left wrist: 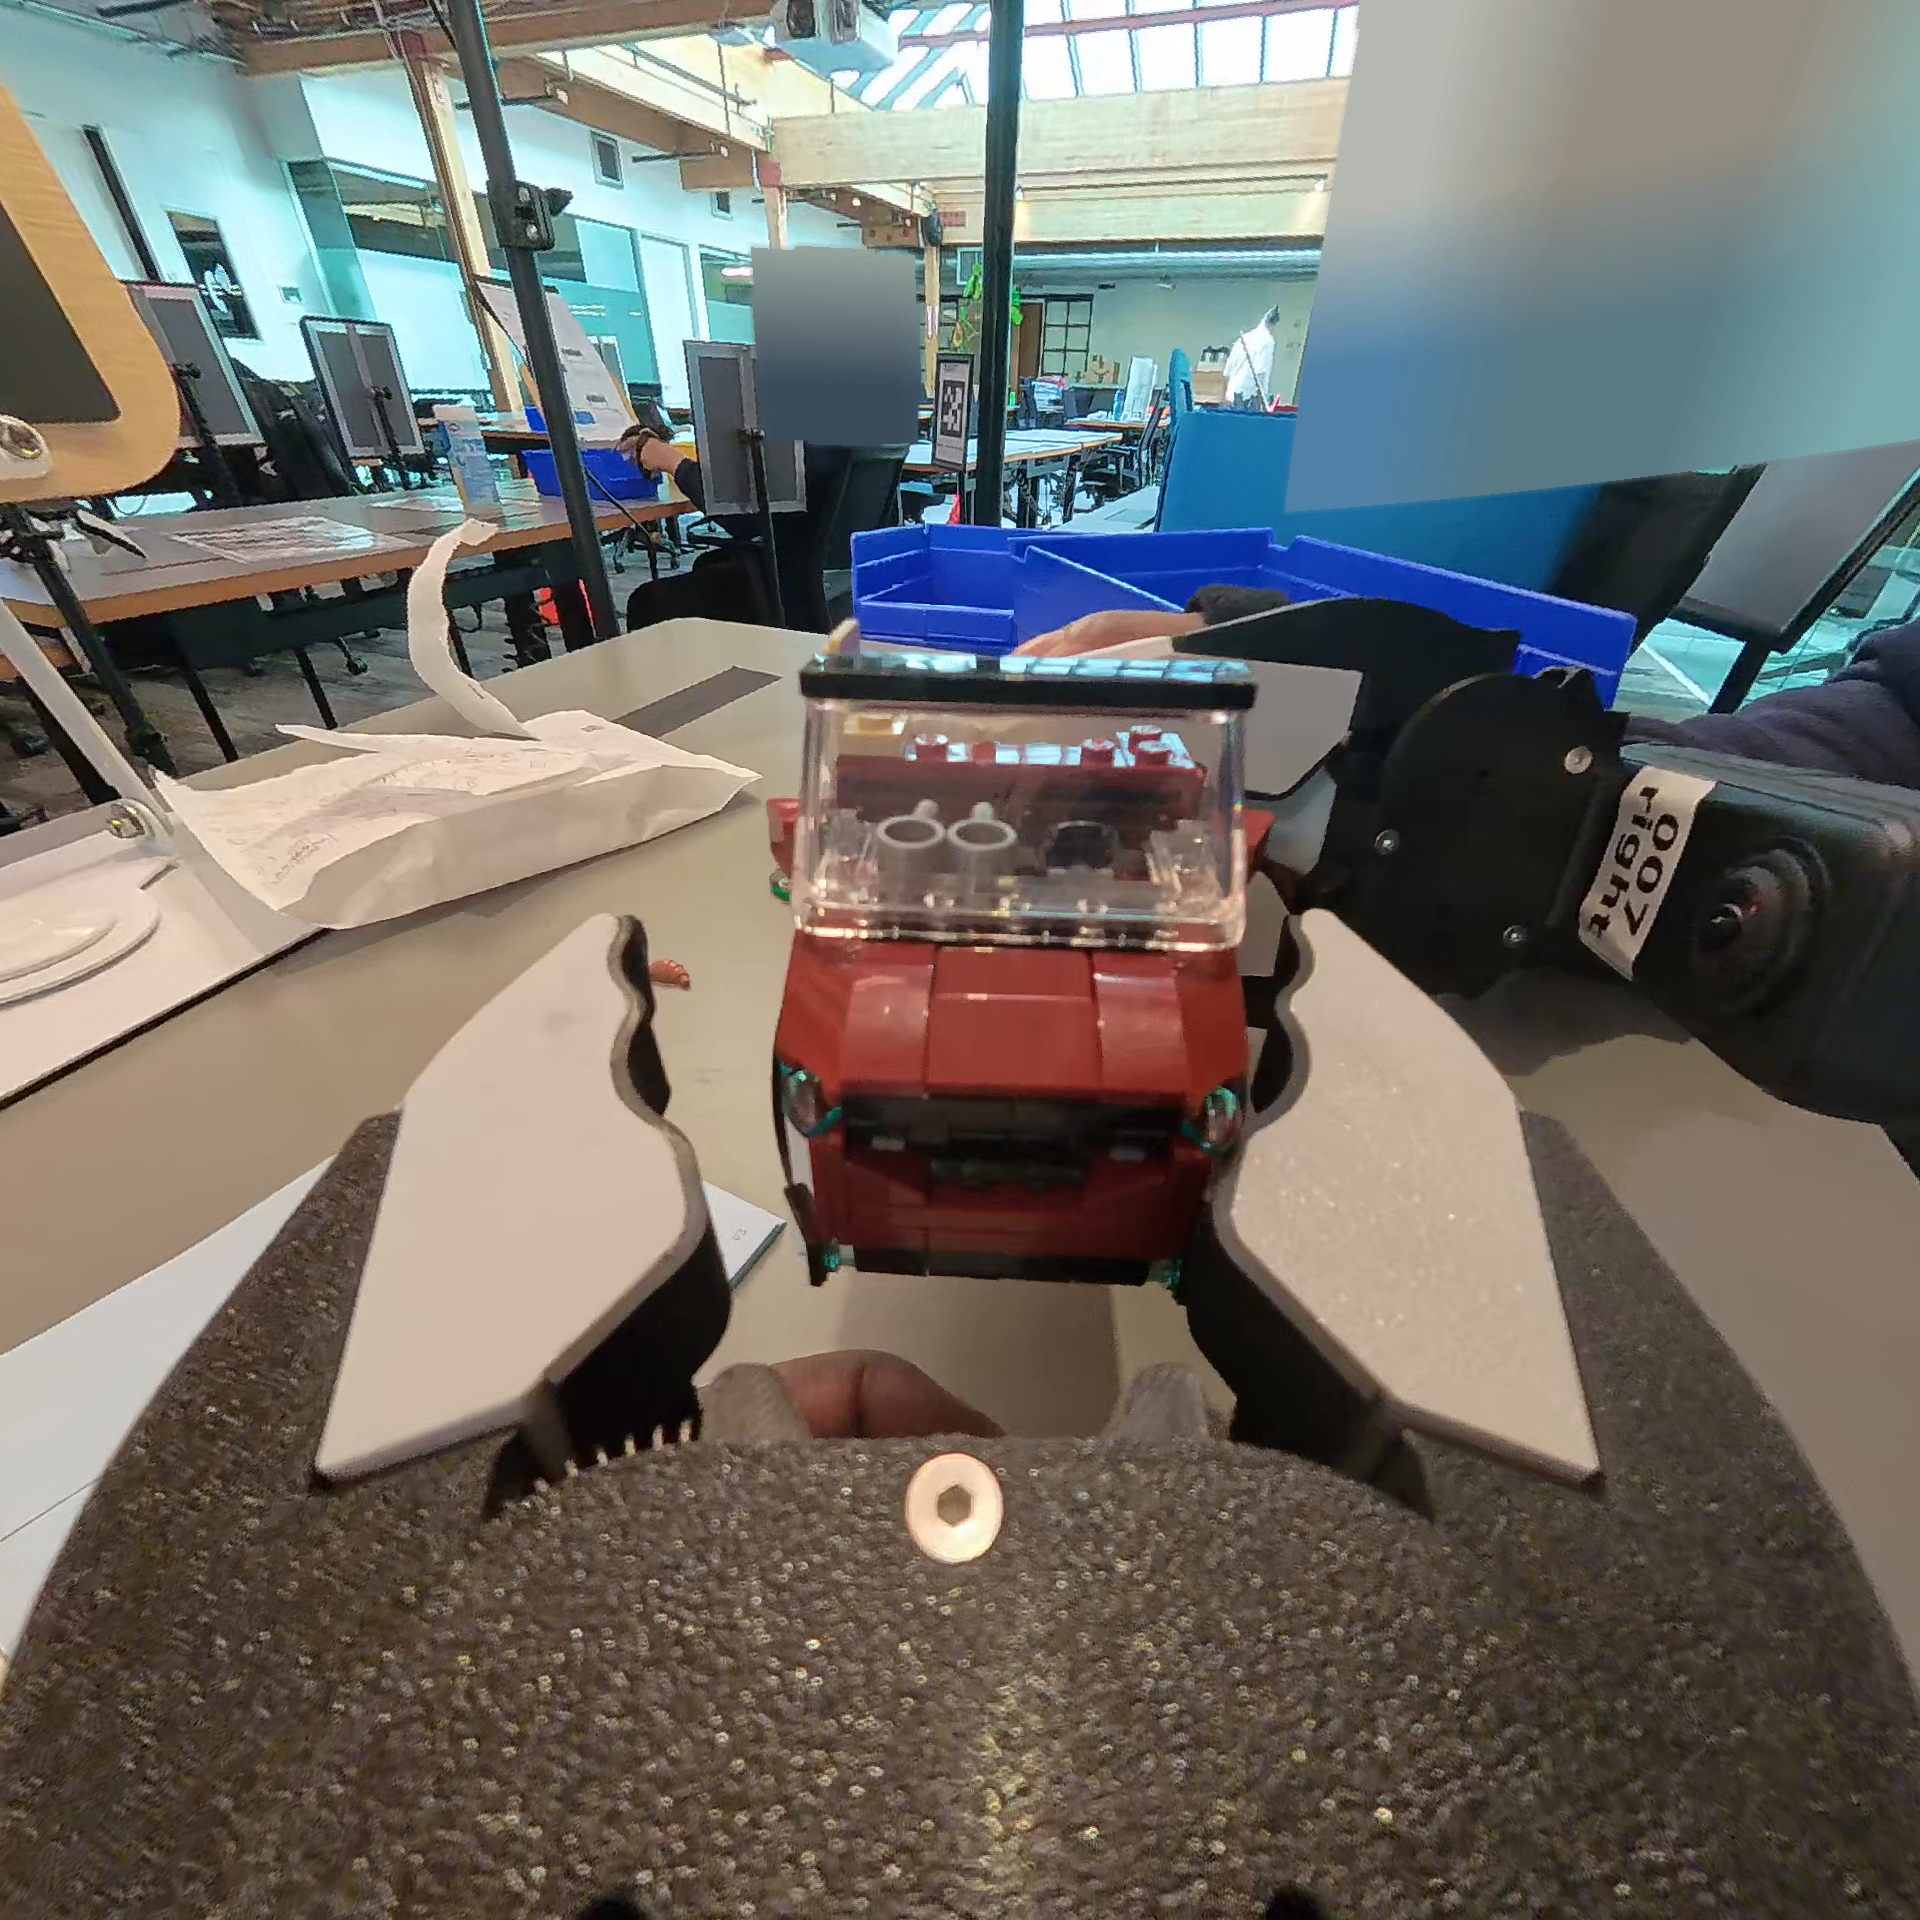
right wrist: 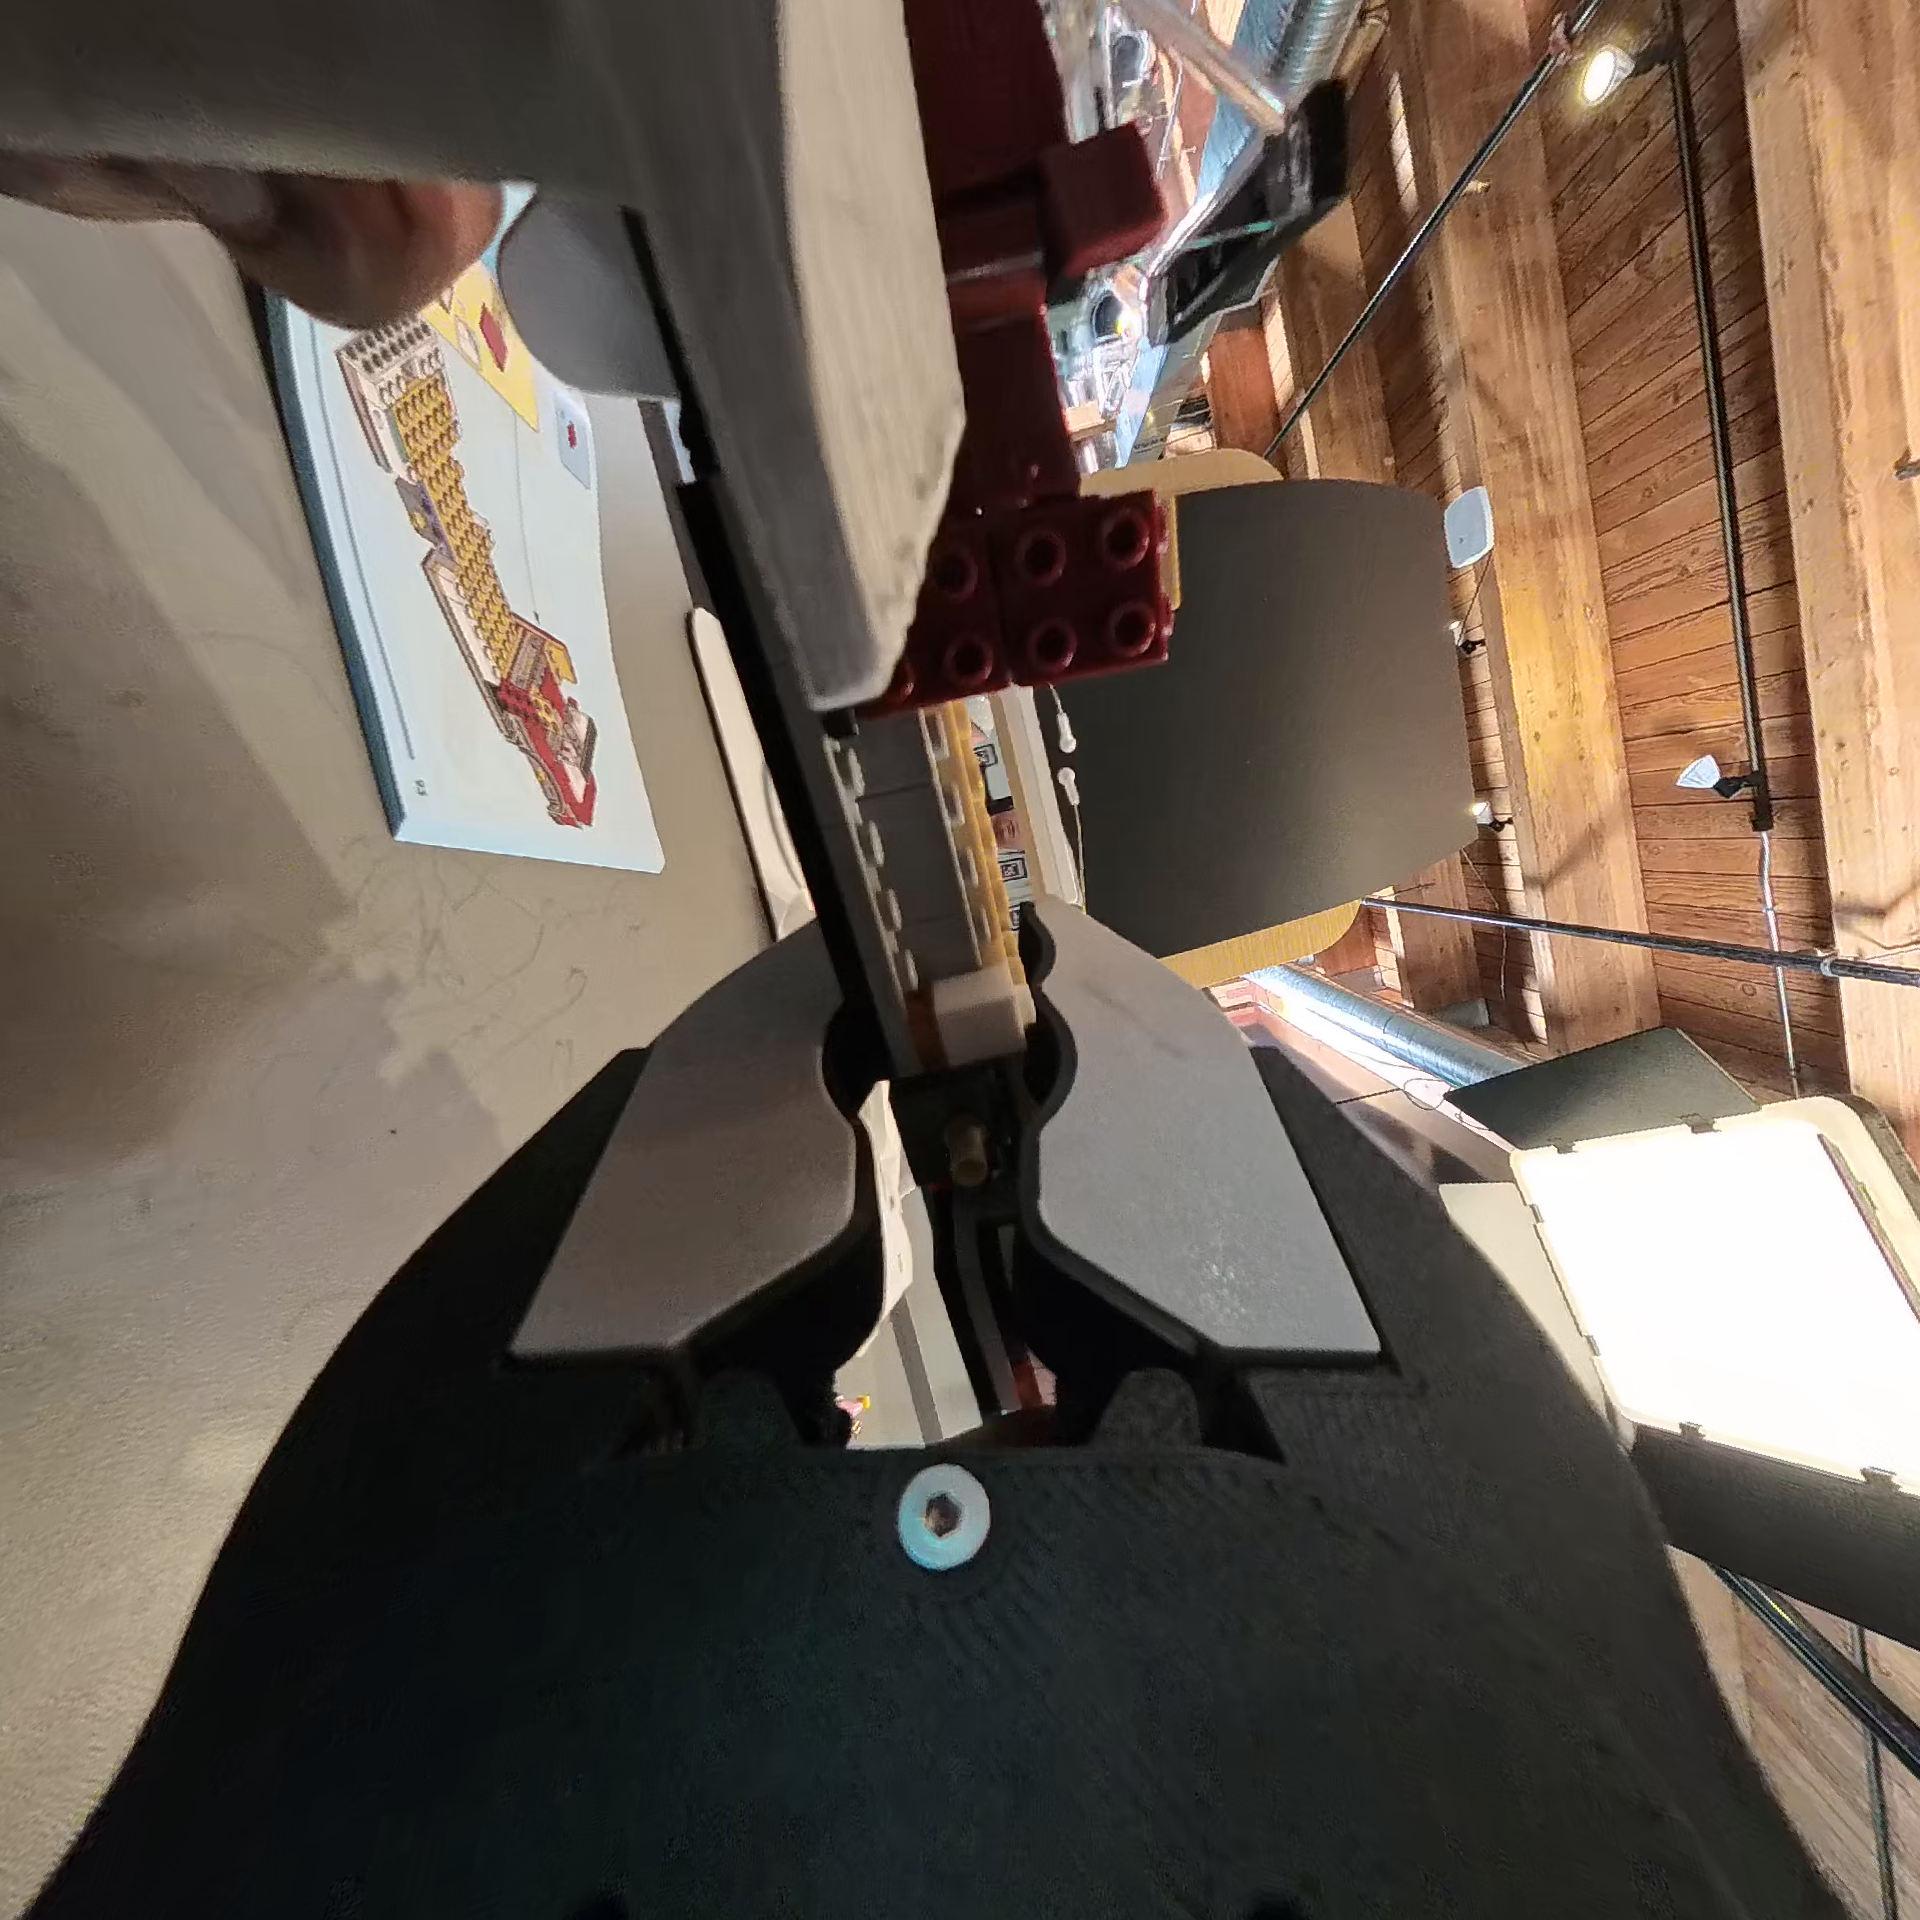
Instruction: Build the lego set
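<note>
**Toy car between two grippers**

Above the grey table (left wrist: 312, 1091), the left gripper (left wrist: 956, 1029) stands spread around a dark red brick car (left wrist: 1003, 1049), its left pad clear of the bodywork. From the right wrist, the right gripper (right wrist: 940, 1023) is clenched on the car's dark roof plate (right wrist: 883, 883); that grip should probably stay steady. An instruction booklet (right wrist: 468, 582) lies beside.

Left gripper (left wrist: 961, 997) jaws stand wide apart either side of a dark red brick-built car (left wrist: 1013, 1039) with a clear cab, a gap visible on its left side. Right gripper (left wrist: 1309, 821) meets the car's rear from the right. On the grey counter (left wrist: 312, 1039): crumpled white paper bag (left wrist: 436, 800), blue bin (left wrist: 1143, 592) behind.
</note>
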The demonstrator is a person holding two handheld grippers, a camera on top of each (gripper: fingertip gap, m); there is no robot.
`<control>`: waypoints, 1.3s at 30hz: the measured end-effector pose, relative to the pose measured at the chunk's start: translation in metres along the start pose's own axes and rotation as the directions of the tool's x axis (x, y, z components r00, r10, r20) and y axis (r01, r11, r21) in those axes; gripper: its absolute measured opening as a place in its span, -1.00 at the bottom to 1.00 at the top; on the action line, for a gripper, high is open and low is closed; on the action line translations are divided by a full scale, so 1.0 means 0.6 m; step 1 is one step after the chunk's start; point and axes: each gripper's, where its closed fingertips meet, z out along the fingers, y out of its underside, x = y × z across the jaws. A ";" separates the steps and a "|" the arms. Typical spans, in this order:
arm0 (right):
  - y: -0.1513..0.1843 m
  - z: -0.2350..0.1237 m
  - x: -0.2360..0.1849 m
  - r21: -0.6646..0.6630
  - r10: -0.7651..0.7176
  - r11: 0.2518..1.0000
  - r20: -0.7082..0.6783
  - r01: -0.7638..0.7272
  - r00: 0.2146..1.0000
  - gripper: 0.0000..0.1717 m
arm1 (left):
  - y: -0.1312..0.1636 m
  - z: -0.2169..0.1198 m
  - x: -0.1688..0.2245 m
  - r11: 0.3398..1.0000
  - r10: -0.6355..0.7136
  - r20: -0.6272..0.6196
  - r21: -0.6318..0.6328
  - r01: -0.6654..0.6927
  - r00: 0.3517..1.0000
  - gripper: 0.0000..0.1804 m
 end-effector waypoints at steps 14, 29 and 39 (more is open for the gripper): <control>0.004 0.000 0.004 -0.004 0.038 0.999 0.002 -0.038 0.999 -0.72 | 0.004 0.001 0.006 1.000 0.014 -0.015 -0.011 -0.014 1.000 0.19; -0.008 -0.003 0.003 0.006 0.027 1.000 0.004 -0.027 1.000 -0.72 | 0.012 0.014 0.015 0.999 -0.013 0.004 -0.047 0.013 1.000 0.36; -0.012 -0.005 0.004 0.010 0.026 1.000 0.003 -0.026 1.000 -0.72 | 0.006 0.014 0.018 1.000 -0.003 0.005 -0.019 0.003 1.000 0.37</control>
